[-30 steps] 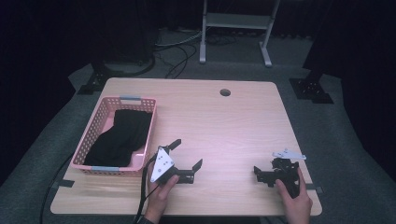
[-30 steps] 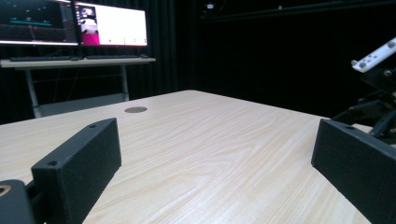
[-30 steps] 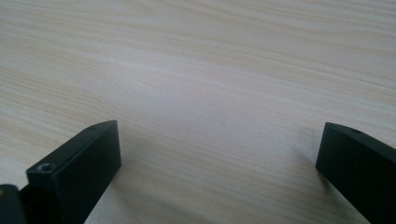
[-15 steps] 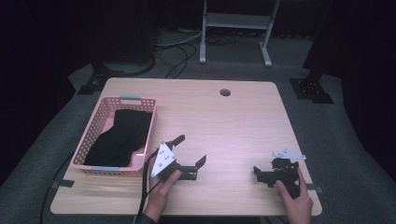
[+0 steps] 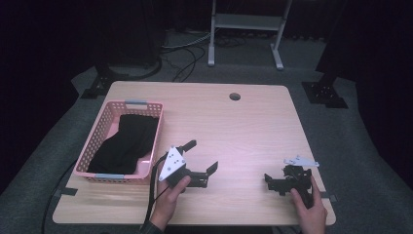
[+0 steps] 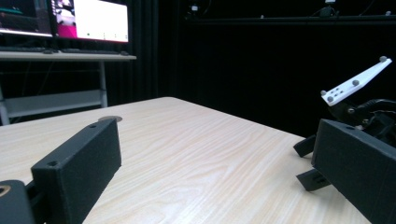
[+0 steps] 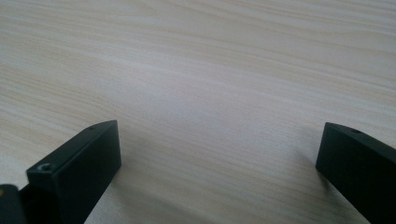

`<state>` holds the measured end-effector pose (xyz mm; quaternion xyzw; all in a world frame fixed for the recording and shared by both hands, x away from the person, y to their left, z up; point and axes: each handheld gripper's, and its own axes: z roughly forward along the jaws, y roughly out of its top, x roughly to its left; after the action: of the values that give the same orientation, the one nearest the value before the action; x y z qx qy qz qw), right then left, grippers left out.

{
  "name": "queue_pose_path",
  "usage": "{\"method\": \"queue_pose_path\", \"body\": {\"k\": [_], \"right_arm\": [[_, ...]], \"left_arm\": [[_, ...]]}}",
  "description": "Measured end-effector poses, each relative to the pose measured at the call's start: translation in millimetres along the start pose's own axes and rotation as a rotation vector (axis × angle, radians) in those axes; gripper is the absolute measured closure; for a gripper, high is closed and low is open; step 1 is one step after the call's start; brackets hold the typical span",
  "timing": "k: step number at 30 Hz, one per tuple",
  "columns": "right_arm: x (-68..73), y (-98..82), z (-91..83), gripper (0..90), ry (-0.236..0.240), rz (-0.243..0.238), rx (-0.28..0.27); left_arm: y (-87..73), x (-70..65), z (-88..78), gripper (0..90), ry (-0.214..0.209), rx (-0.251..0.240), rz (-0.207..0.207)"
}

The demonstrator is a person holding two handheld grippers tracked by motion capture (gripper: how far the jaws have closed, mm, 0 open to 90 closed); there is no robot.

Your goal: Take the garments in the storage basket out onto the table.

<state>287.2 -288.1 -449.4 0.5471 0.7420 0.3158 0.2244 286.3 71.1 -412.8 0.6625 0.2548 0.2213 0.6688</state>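
My left gripper (image 5: 201, 156) rests low over the wooden table (image 5: 234, 126) near its front edge, held by a hand, with its grey plate on top. Its jaws stand wide open with only bare wood between them (image 6: 215, 172). My right gripper (image 5: 272, 184) lies at the front right in the other hand, jaws pointing left and open over bare wood (image 7: 215, 154). The left gripper view also shows the right gripper (image 6: 303, 161) at its right edge. A pink basket (image 5: 95, 139) at the left holds a black cloth (image 5: 124, 144).
A round cable hole (image 5: 234, 96) lies near the table's far edge. A metal stand (image 5: 243, 22) stands on the floor beyond the table. Monitors (image 6: 88, 18) glow on a desk behind. A cable (image 5: 152, 195) trails from the left gripper over the front edge.
My left gripper has crept a little to the right and away from the front edge, still open. The right gripper has not moved.
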Motion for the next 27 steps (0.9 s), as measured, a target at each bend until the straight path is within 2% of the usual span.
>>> {"method": "queue_pose_path", "body": {"k": [3,8,14,17,27], "right_arm": [[0.0,0.0,0.0,0.0,0.000,0.000,0.000],[0.0,0.0,0.0,0.0,0.000,0.000,0.000],[0.0,0.0,0.0,0.0,0.000,0.000,0.000],[0.0,0.0,0.0,0.0,0.000,0.000,0.000],[-0.1,0.0,0.0,0.0,0.000,-0.001,0.000]], "left_arm": [[1.6,0.4,2.0,0.7,-0.025,0.015,-0.020],[14.4,-2.3,4.2,0.7,-0.042,0.023,0.003],[26.0,-1.4,5.7,0.7,-0.057,0.017,-0.023],[30.4,0.0,6.3,0.7,-0.060,0.030,-0.037],[44.6,-4.0,7.5,0.7,-0.087,0.040,-0.026]]}}
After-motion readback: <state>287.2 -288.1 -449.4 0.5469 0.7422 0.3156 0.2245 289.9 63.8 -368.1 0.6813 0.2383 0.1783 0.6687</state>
